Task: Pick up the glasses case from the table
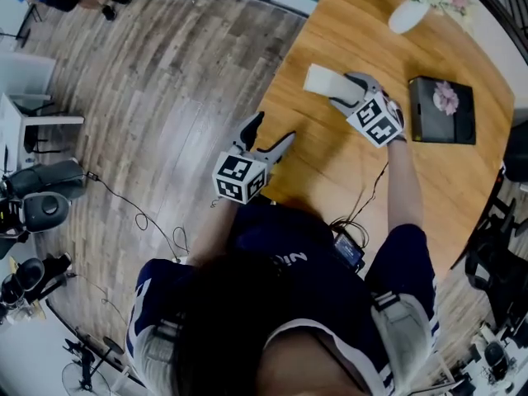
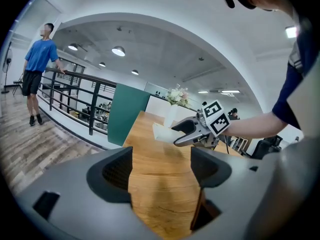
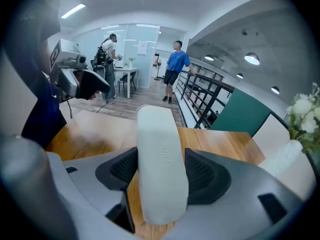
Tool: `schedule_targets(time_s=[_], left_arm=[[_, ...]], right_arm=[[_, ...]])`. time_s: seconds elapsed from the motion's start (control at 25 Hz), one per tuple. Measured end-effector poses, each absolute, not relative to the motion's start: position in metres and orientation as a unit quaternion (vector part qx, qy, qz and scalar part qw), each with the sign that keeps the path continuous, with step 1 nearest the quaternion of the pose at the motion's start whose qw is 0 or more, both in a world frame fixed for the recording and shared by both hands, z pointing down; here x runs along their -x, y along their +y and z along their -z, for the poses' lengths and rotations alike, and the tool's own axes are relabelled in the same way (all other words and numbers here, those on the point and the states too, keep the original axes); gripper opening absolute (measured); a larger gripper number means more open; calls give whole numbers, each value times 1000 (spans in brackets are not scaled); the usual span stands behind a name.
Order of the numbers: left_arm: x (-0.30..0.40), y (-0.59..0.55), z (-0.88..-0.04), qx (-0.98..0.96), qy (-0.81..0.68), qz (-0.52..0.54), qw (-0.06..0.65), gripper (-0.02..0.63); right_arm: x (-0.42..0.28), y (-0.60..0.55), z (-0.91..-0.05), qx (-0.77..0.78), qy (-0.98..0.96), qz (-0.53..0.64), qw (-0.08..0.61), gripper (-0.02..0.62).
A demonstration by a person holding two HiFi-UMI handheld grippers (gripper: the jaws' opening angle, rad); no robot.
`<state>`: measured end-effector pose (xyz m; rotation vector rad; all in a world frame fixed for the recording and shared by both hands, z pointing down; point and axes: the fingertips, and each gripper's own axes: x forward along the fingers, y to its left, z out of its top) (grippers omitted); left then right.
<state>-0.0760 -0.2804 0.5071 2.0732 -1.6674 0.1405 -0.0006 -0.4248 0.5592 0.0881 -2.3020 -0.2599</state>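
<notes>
The white glasses case (image 3: pixel 159 166) stands lengthwise between the pads of my right gripper (image 3: pixel 160 174), which is shut on it. In the head view the glasses case (image 1: pixel 323 81) sticks out to the left of my right gripper (image 1: pixel 351 93), lifted above the wooden table (image 1: pixel 330 163). From the left gripper view the glasses case (image 2: pixel 162 132) hangs in the air over the tabletop, held by the right gripper (image 2: pixel 187 133). My left gripper (image 1: pixel 266 139) hovers open at the table's near left edge; the left gripper (image 2: pixel 161 171) holds nothing.
A black box with a flower (image 1: pixel 443 110) lies right of my right hand. A white vase of flowers (image 1: pixel 412 11) stands at the table's far side. A green chair back (image 2: pixel 122 111) stands at the far end. People (image 3: pixel 173 69) stand beyond, on the wooden floor.
</notes>
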Motion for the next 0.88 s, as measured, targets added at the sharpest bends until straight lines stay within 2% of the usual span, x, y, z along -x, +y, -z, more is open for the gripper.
schedule_targets(time_s=[0.4,0.6,0.88], left_arm=[[43,-291,-487,-806,-526,25,270,364],[21,-296,-465,-825,-461,112,308,364],[-7,-293,-444,-844,-401,150,324,364]], right_arm=[[-18,-372,-504,-94,-919,142,356,302],[-32,-349,-474,-137,-920,158,332,302],[-45,-303,-462,-160,-914,164,335,302]])
